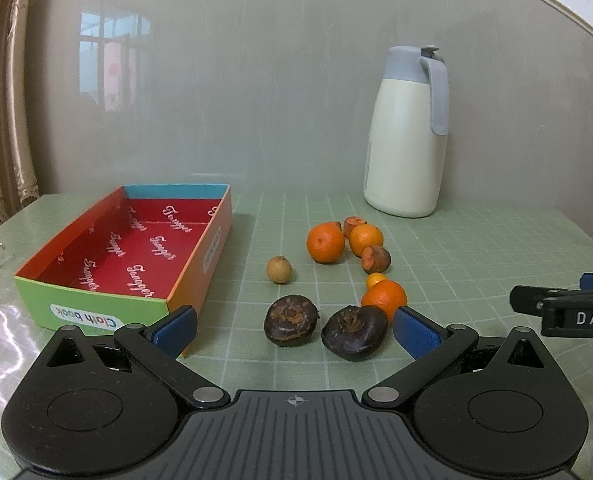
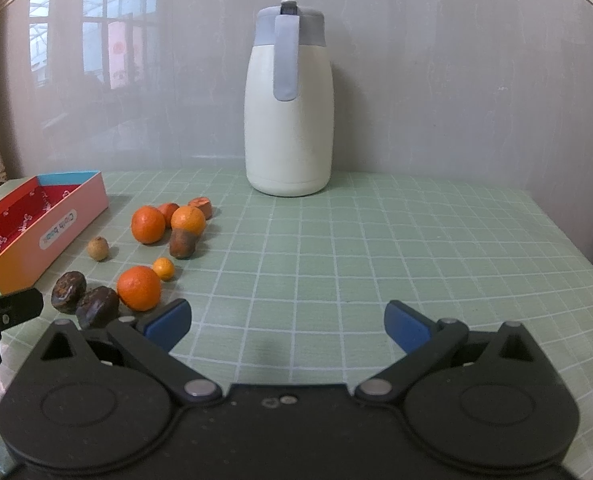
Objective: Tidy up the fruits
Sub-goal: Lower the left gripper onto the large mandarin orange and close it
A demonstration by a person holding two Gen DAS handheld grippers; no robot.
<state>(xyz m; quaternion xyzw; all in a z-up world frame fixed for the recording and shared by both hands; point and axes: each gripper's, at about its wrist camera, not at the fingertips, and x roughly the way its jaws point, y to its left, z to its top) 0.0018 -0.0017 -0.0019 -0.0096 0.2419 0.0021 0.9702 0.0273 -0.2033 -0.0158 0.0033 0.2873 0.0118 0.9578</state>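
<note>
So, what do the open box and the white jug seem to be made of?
The box looks like printed cardboard: thin folded walls, glossy colour print, a red lining with lettering. The jug looks like hard plastic or coated metal, I cannot tell which; its cream body is smooth and matte, with a grey-blue moulded lid and handle.

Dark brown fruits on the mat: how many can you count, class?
2. One dark brown fruit lies nearest the box; the other dark fruit sits just right of it, beside an orange. None looks hidden.

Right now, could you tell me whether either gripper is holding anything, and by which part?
Nothing is held: the left gripper and right gripper are both open and empty.
</note>
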